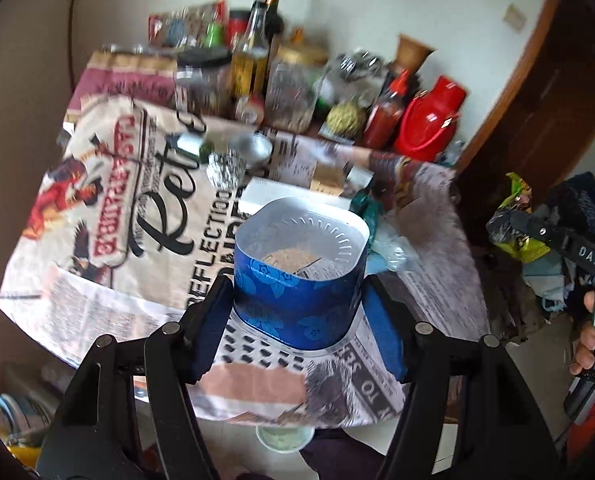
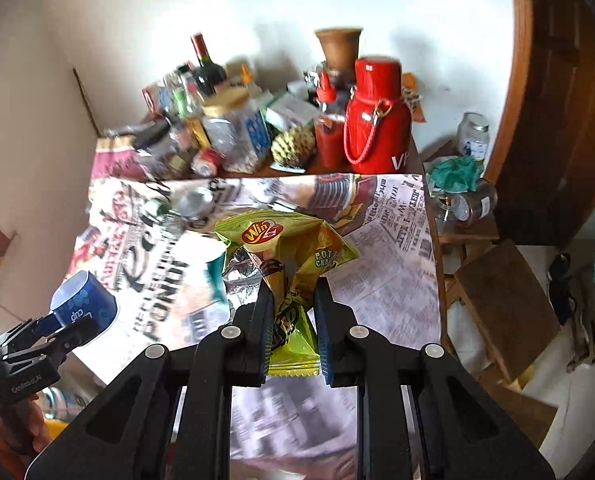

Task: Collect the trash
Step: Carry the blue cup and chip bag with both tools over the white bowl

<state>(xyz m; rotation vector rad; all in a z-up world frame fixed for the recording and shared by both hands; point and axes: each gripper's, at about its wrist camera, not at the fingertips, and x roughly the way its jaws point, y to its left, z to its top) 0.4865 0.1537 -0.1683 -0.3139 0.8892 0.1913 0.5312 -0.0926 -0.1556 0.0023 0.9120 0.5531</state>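
Crinkly foil-lined snack wrapper (image 2: 281,256) is bunching, light and slippery, in the right gripper's (image 2: 293,340) clamped pads above the table (image 2: 397,280), while the left gripper (image 1: 297,320) is squeezing a thin, crushable blue paper cup (image 1: 297,268) by its walls.

Glossy blue paper cup (image 1: 297,280), white and smooth inside, sits between matt black plastic tool arms. Printed newsprint-pattern cloth (image 1: 137,216) covers the tabletop, matt. Crinkled green snack wrapper (image 2: 285,248), shiny, with silver foil lining showing. Red flask (image 2: 377,120) gleams, hard and glossy. Crumpled foil ball (image 1: 225,166) glints.
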